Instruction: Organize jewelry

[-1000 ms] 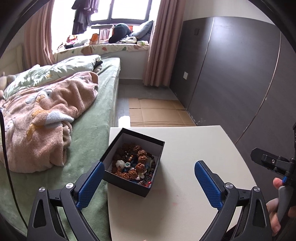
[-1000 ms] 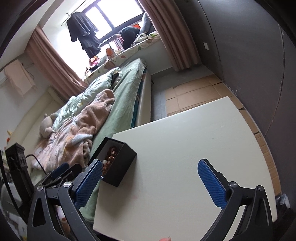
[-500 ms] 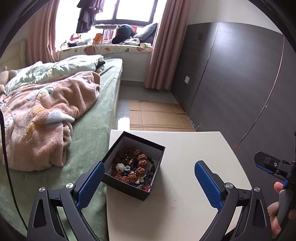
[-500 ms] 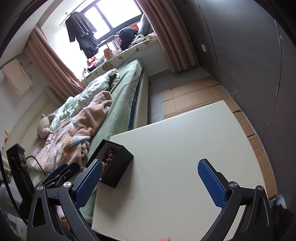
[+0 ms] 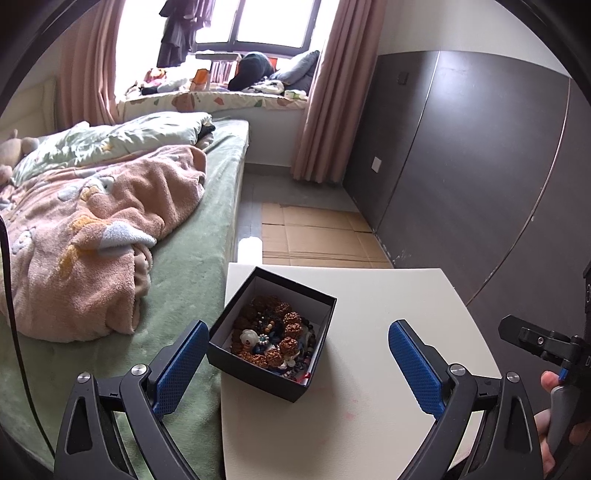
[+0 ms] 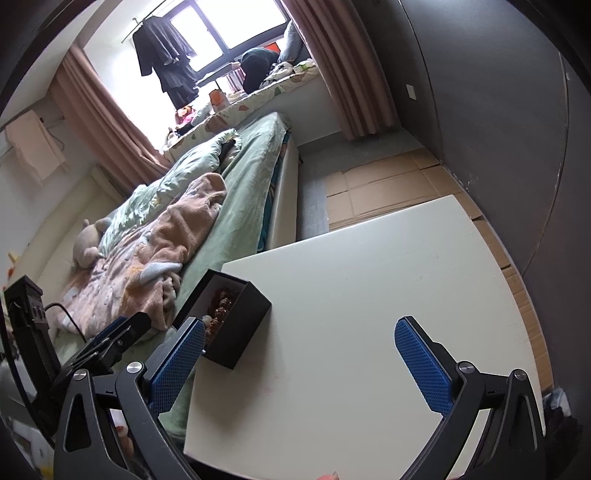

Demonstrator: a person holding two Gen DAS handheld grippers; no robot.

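Left wrist view: bed (image 5: pixel 192 280) along the left, green sheet, pink blanket (image 5: pixel 96 236) bunched on top. Beyond, window (image 5: pixel 258 22) with pink curtain (image 5: pixel 325 96) at its right. Dark wall panels (image 5: pixel 480 166) on the right; cardboard (image 5: pixel 317 236) flat on the floor between bed and wall.

Nearer, white table (image 5: pixel 388 369), left edge just beside the bed. On its near left part, open black box (image 5: pixel 273 332), turned at an angle, one corner near the table's left edge. Inside: jewelry (image 5: pixel 275 341), a heap of brown knobbly beads, small dark beads, a white flower piece, a red bit at the near corner. Individual strands not separable.

Left gripper (image 5: pixel 291 365): wide open, holding nothing, blue pads apart. Left pad (image 5: pixel 181 362) low over the bed edge, just beside the box's left corner; contact cannot be told. Right pad over bare table, well apart from the box.

At the right edge, part of the right tool with a hand (image 5: pixel 554 424) on its handle.

Right wrist view: same table (image 6: pixel 369 314) seen tilted, box (image 6: pixel 236 325) at its left side, beads (image 6: pixel 221 302) partly visible over the wall. Right gripper (image 6: pixel 299 365): wide open, empty. Left pad overlapping the box's near corner in view, right pad over bare table. Left tool at lower left, beside the bed (image 6: pixel 236 206).
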